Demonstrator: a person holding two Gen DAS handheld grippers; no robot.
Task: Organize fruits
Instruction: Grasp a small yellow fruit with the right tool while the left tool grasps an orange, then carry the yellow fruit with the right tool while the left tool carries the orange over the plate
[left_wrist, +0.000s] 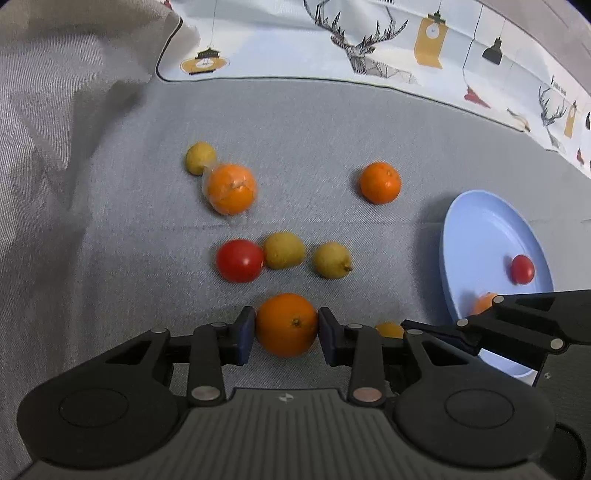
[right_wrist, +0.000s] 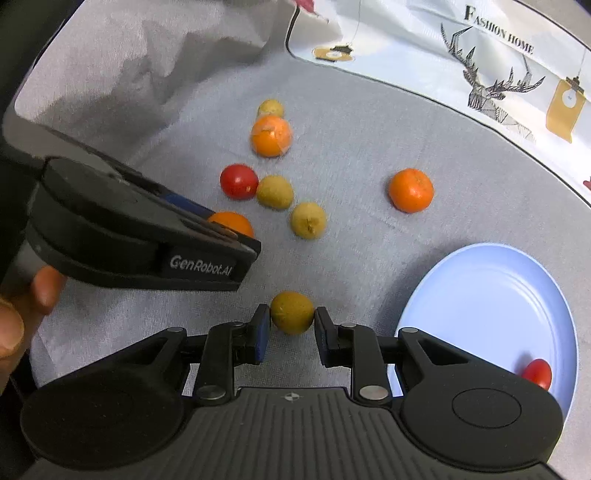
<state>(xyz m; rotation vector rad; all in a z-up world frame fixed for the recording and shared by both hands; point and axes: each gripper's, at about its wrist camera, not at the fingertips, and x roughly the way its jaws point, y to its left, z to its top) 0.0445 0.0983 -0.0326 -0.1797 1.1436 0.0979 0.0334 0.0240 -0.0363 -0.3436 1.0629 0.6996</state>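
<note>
An orange (left_wrist: 286, 324) was gripped between the pads of the left tool (left_wrist: 286, 326), near the worktop's (left_wrist: 332, 129) front. A yellow-green fruit (right_wrist: 292, 312) was clamped by the narrowly set right tool (right_wrist: 291, 325), left of the blue plate (right_wrist: 491, 295).

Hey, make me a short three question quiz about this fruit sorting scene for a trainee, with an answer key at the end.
1. True or false: the left gripper is closed on a tomato.
2. Which fruit sits between the right gripper fingers? A) orange B) yellow-green fruit C) tomato
3. What colour is the plate beside the right gripper?

Key
1. False: it grips an orange.
2. B: a yellow-green fruit, pads pressing both sides.
3. Light blue; a small tomato lies on it.
</note>
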